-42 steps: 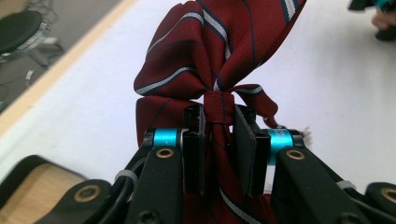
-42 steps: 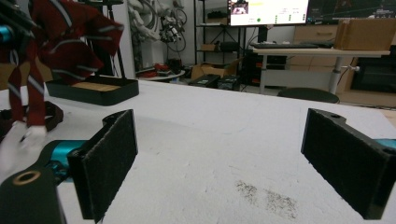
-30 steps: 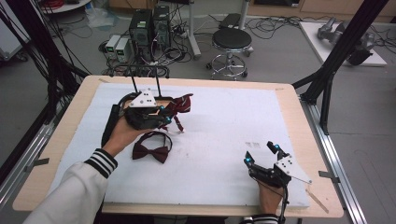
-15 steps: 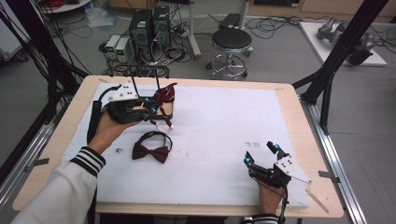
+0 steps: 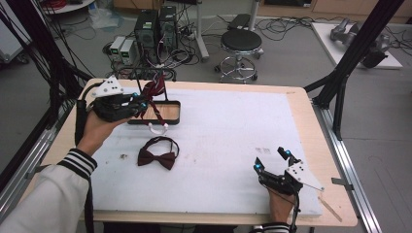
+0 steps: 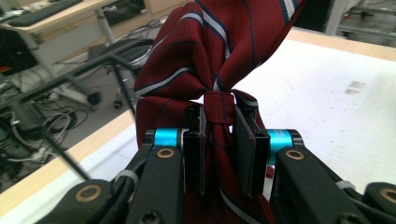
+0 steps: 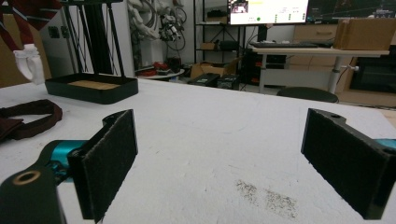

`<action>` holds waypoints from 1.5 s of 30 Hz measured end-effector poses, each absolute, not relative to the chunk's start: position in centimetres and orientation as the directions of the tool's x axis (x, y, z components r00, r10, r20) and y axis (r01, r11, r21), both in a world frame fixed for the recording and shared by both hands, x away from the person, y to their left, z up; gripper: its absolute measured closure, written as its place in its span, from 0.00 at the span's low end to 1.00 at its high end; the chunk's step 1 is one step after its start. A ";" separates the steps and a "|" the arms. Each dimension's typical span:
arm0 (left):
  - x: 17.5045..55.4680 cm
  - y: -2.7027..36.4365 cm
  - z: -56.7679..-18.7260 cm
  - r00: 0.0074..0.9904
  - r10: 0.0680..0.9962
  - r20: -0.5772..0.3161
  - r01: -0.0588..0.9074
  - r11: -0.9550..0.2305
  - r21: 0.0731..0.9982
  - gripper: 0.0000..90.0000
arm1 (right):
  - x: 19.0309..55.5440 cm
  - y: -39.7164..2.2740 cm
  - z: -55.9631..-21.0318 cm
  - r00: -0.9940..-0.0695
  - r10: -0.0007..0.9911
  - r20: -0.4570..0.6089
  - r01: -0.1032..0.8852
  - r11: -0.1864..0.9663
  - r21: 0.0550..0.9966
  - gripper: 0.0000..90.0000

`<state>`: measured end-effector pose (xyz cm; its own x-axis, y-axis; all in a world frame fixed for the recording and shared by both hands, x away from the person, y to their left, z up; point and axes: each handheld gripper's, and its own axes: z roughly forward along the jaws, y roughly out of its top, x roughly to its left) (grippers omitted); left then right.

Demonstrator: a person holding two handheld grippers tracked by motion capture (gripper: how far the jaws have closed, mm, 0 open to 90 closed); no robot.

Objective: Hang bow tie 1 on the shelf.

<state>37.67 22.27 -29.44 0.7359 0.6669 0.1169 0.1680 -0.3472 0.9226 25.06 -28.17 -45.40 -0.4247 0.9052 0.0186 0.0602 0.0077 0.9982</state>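
Looked like the job was sorting bow ties into the black tray (image 5: pixel 171 104) at the far left of the table (image 5: pixel 301 104), and it was maybe halfway. The left claw (image 5: pixel 141 103) was clamped tight on the centre knot of a striped burgundy bow tie (image 6: pixel 219 56), holding it in the air right at the tray's near-left corner, with its white neck clip (image 5: pixel 158 128) dangling below. So the drop was probably the next bit; nothing had been let go yet.

The tray itself looked empty from above, just its bare wooden-looking bottom showing, and the right gripper view agreed, as far as its low angle allowed.

A second, plain dark red bow tie (image 5: pixel 156 157) lay flat on the white table cover, well short of the tray, so that one was left to do. The right claw (image 5: pixel 273 160) sat near the front right edge, jaws wide apart, holding nothing.
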 end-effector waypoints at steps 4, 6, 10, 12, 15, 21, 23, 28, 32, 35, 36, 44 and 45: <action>37.9 23.5 -29.0 0.707 0.696 0.127 0.168 -0.340 0.925 0.83 | 25.1 -28.1 -45.4 -0.424 0.905 0.018 0.065 0.011 0.998 0.11; 38.0 24.1 -28.8 0.694 0.709 0.123 0.170 -0.328 0.929 0.83 | 25.1 -28.1 -45.4 -0.424 0.906 0.018 0.065 0.011 0.998 0.11; 38.3 25.0 -28.6 0.670 0.731 0.130 0.175 -0.326 0.929 0.83 | 25.1 -28.1 -45.4 -0.424 0.906 0.018 0.066 0.011 0.998 0.11; 38.3 25.4 -28.6 0.659 0.741 0.132 0.174 -0.321 0.931 0.83 | 25.1 -28.1 -45.4 -0.423 0.906 0.018 0.066 0.011 0.998 0.11; 38.6 26.1 -28.3 0.640 0.757 0.134 0.176 -0.314 0.933 0.83 | 25.1 -28.1 -45.4 -0.423 0.906 0.017 0.064 0.011 0.998 0.11; 39.2 27.5 -27.9 0.602 0.786 0.139 0.186 -0.307 0.933 0.83 | 25.1 -28.1 -45.4 -0.423 0.906 0.019 0.065 0.009 0.998 0.11; 39.5 27.9 -27.8 0.589 0.797 0.138 0.187 -0.300 0.935 0.83 | 25.1 -28.1 -45.4 -0.423 0.906 0.019 0.064 0.010 0.998 0.11; 40.4 28.9 -27.6 0.558 0.818 0.143 0.199 -0.300 0.933 0.83 | 25.1 -28.1 -45.4 -0.423 0.906 0.019 0.064 0.009 0.998 0.11; 41.2 29.5 -27.6 0.532 0.833 0.149 0.212 -0.302 0.929 0.83 | 25.1 -28.1 -45.4 -0.422 0.906 0.018 0.064 0.010 0.998 0.11; 41.7 29.8 -27.7 0.521 0.841 0.149 0.219 -0.300 0.929 0.83 | 25.1 -28.1 -45.4 -0.423 0.906 0.019 0.064 0.009 0.998 0.11; 41.8 29.9 -27.7 0.518 0.842 0.151 0.221 -0.302 0.927 0.83 | 25.1 -28.1 -45.4 -0.422 0.906 0.018 0.065 0.010 0.998 0.11; 42.2 29.9 -27.0 0.501 0.849 0.168 0.207 -0.306 0.929 0.83 | 25.1 -28.1 -45.4 -0.423 0.906 0.018 0.065 0.011 0.998 0.11; 42.3 29.9 -26.9 0.498 0.850 0.170 0.208 -0.307 0.929 0.83 | 25.1 -28.1 -45.4 -0.424 0.906 0.018 0.064 0.010 0.998 0.11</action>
<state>42.34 29.93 -26.88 0.4981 0.8504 0.1695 0.2082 -0.3071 0.9286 25.06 -28.10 -45.39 -0.4236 0.9057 0.0180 0.0639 0.0100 0.9979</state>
